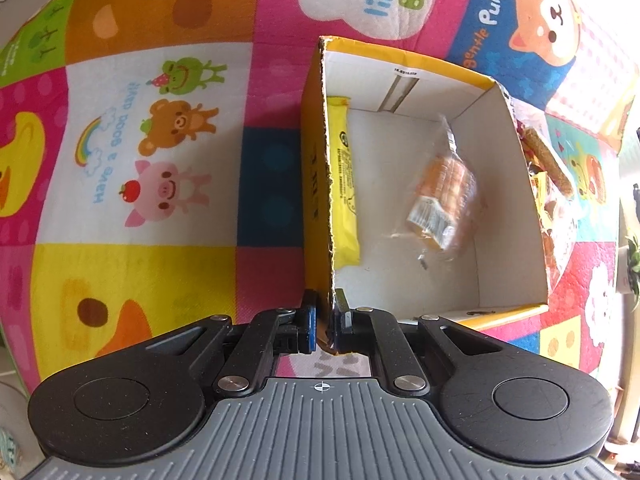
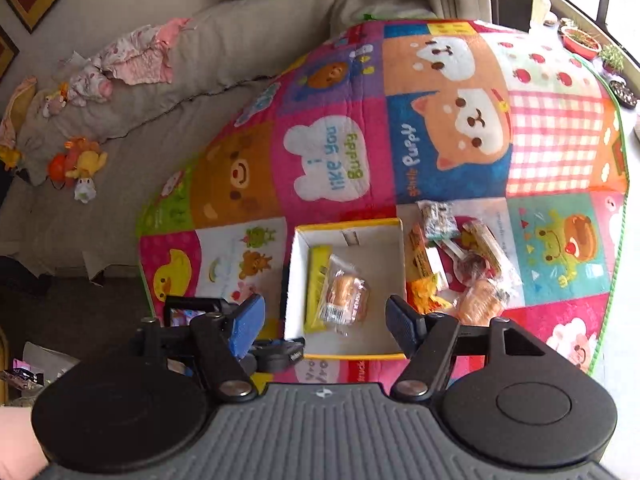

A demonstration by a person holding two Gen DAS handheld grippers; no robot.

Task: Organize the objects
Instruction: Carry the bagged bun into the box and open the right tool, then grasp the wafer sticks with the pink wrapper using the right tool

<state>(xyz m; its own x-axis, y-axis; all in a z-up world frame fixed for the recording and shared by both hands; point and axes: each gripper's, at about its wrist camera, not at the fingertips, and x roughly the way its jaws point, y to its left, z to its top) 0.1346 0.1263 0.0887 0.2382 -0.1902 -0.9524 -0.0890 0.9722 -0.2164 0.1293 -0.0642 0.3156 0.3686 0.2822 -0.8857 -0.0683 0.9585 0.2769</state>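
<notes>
On the bright patchwork play mat (image 2: 332,152), printed with cartoon bears, ducks and puppies, sits an open yellow cardboard box (image 1: 516,184) with a white inside. The left gripper (image 1: 326,320) is clamped on the near corner of the box's left wall, one pad outside and one inside the torn cardboard edge. Inside the box, a long yellow packet (image 1: 343,184) lies against the left wall, and a clear-wrapped snack with orange-brown pieces (image 1: 444,196) lies near the middle of the floor, blurred in the left wrist view. The right gripper (image 2: 324,324) hangs above the box with its jaws spread apart and nothing between them; the wrapped snack shows in the gap below, lying apart from the pads. Just beside the box, on its right, a heap of other snack packets (image 2: 460,264) lies on the mat, some in clear wrap, some orange and yellow. Beyond the mat, a grey cushioned surface (image 2: 224,44) carries pink cloth (image 2: 132,60) and small plush toys (image 2: 78,164).
</notes>
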